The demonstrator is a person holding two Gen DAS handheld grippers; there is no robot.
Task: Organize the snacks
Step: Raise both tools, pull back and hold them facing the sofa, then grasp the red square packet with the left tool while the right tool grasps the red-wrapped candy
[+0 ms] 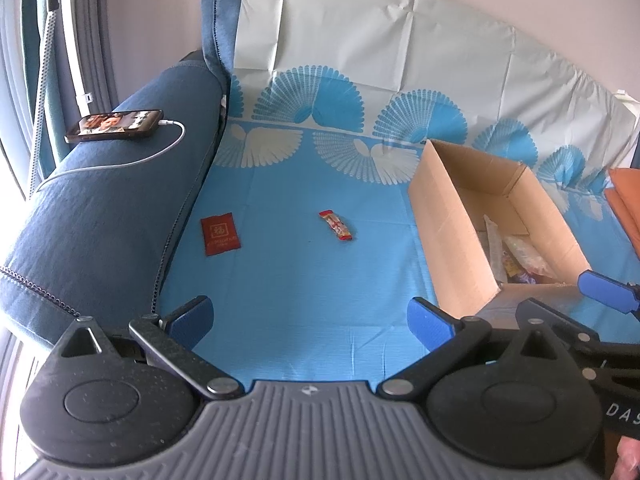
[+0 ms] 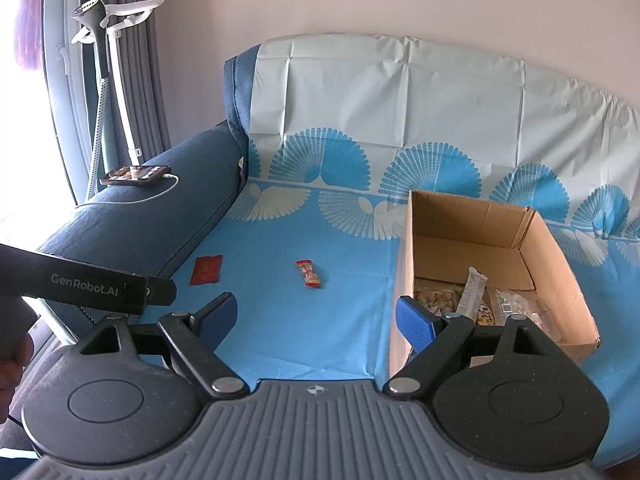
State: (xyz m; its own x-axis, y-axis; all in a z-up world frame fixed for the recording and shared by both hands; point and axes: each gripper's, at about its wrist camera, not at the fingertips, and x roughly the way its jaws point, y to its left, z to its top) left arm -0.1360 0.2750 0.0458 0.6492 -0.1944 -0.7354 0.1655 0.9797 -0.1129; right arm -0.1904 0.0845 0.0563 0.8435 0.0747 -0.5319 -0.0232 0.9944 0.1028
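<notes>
Matt cardboard box (image 2: 436, 248), creased plastic cover (image 2: 320, 320), glossy wrapper (image 2: 308, 273)

Lying at upper left on the sofa armrest (image 1: 120, 200): a phone (image 1: 114, 125), charging cable (image 1: 160, 152) trailing; garment steamer (image 2: 104, 40) standing behind.

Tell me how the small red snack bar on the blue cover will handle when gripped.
The snack bar looks slim and flat, so probably light and unlikely to roll. Its glossy wrapper may be slippery and crinkle under the pads. Lying flat on the soft blue cover, it may press in.

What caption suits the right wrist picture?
Open right gripper above a blue sofa cover; two red snack packets outside the cardboard box.
</notes>
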